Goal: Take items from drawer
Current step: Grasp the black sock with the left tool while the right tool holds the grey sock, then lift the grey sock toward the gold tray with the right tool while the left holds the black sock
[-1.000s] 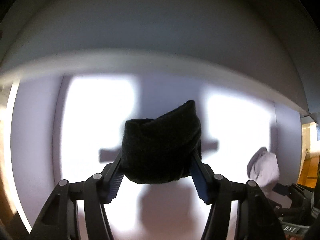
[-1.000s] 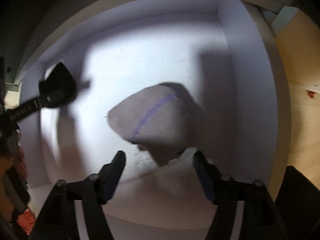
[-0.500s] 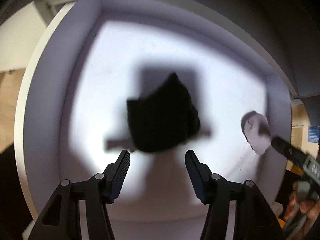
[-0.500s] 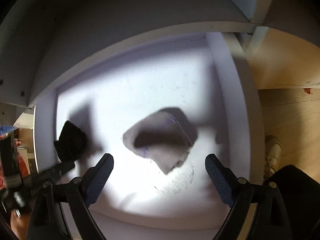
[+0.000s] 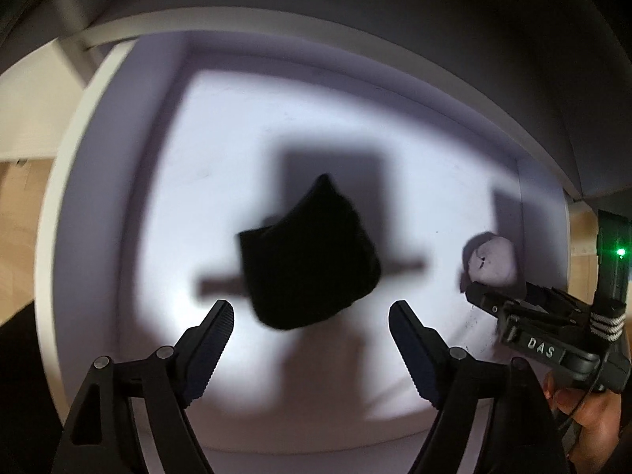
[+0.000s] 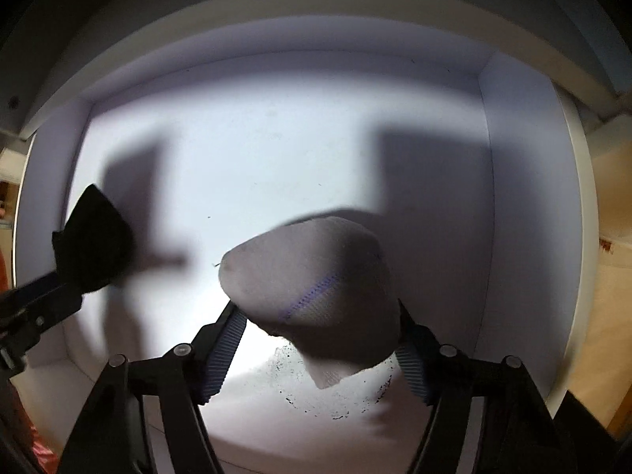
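Drawer (image 5: 98, 237) contents: black bundle (image 5: 308, 264) just ahead of the opening left tongs (image 5: 312, 314), unheld; pale sock (image 6: 316, 276) between the closing right tongs (image 6: 320, 326), apparently gripped.

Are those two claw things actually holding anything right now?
The right gripper has jaws closing around the white sock bundle. The left gripper holds nothing; its jaws are opening short of the black sock bundle.

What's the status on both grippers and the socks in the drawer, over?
Left gripper opening, black sock loose in the drawer. Right gripper closing onto white sock, pads touching. Nothing in the way.
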The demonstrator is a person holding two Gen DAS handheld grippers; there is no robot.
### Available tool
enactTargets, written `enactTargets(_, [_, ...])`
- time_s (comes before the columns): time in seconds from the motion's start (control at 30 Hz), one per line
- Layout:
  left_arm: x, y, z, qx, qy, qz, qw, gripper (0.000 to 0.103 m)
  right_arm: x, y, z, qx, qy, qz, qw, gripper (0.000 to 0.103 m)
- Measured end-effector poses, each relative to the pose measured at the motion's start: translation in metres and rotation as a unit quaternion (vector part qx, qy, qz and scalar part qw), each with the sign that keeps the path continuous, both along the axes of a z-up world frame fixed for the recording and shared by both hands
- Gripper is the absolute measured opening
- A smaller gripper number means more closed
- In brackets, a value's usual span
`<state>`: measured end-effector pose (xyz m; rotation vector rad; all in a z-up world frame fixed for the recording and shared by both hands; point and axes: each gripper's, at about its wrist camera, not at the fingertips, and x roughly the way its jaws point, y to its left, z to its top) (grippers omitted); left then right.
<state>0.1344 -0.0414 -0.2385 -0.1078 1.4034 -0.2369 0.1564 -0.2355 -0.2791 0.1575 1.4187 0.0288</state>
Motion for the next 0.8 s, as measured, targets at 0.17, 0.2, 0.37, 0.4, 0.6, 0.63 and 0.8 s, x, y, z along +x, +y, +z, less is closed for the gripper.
enactTargets(0.17, [0.013, -0.010, -0.007, 0.052, -0.014, -0.028, 0.9981, 0.082, -0.011, 0.000, 0.002, 0.008, 0.006, 0.007, 1.000, 0.063])
enactTargets(0.2, [0.014, -0.012, -0.011, 0.058, -0.014, -0.031, 0.9977, 0.082, -0.015, -0.001, 0.003, 0.013, 0.011, 0.003, 1.000, 0.062])
enactTargets(0.37, [0.013, -0.024, -0.025, 0.084, -0.014, -0.071, 0.9939, 0.081, -0.030, -0.005, 0.005, 0.025, 0.022, -0.007, 0.999, 0.062])
enactTargets(0.4, [0.011, -0.025, -0.026, 0.083, -0.008, -0.078, 0.9935, 0.077, -0.030, -0.004, 0.004, 0.028, 0.023, -0.010, 0.999, 0.062])
enactTargets(0.6, [0.005, -0.015, -0.026, 0.052, 0.011, -0.064, 0.9966, 0.049, -0.032, -0.003, 0.003, 0.061, 0.022, -0.035, 0.997, 0.062])
enactTargets(0.63, [0.004, -0.013, -0.026, 0.056, 0.013, -0.060, 0.9965, 0.048, -0.033, -0.004, 0.005, 0.063, 0.021, -0.038, 0.997, 0.062])
enactTargets(0.8, [-0.008, 0.012, -0.025, 0.032, 0.033, -0.021, 0.9987, 0.045, -0.043, -0.008, 0.014, 0.076, 0.016, -0.047, 0.996, 0.061])
